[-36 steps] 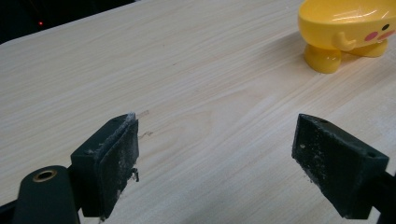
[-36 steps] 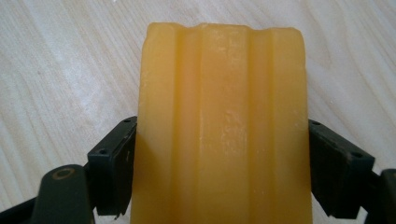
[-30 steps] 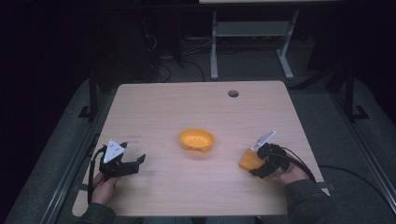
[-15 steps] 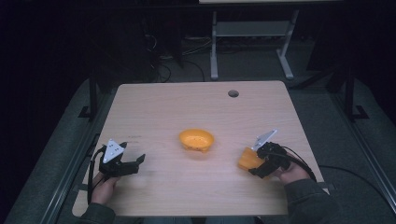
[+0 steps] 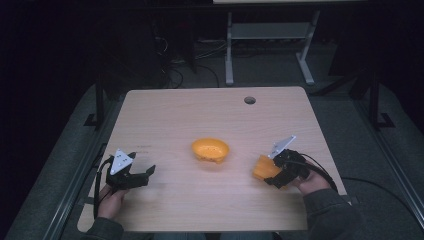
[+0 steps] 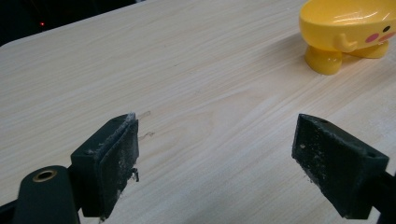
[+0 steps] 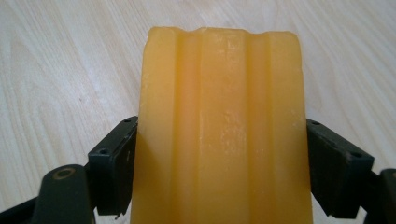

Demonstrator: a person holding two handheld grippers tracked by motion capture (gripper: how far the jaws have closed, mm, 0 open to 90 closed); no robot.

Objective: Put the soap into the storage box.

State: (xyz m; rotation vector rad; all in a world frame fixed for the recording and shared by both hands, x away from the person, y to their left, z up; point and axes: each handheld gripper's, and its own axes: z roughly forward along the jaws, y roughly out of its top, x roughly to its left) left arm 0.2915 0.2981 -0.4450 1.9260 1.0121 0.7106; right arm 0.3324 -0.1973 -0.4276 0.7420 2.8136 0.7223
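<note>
Counter [image 5: 165, 120]: pale wood, mostly bare, cable hole [image 5: 249, 100] at about 1 o'clock from centre near the far edge.

Yellow dish [image 5: 210, 149] sat just short of centre. In the left gripper view it [image 6: 348, 28] read as a duck-style soap dish on stubby feet, upright, nothing seen in it.

Orange bar [image 5: 265, 167] was at roughly 4 o'clock from the dish, well apart from it, near the counter's right edge. In the right gripper view the bar [image 7: 222, 126] was ribbed lengthwise and looked like soap.

Right gripper [image 5: 274, 174]: we had it clamped on the bar, one jaw on each long side, bar sticking out ahead of the jaws. We couldn't tell whether the bar was touching the counter or lifted just off it.

Left gripper [image 5: 145, 174]: at 8 o'clock from the dish, jaws wide, nothing between them, low over the counter and pointed toward the dish.

Our read: the step was carrying the bar to the dish. To do it well, we needed to:
- hold clamp pressure steady; soap is slick and the grip sat at the bar's rear
- lift clear before moving toward 10 o'clock
- come in above the rim, lay the bar flat, release low
- use the left gripper to brace the dish if it looked tippy on those feet
</note>
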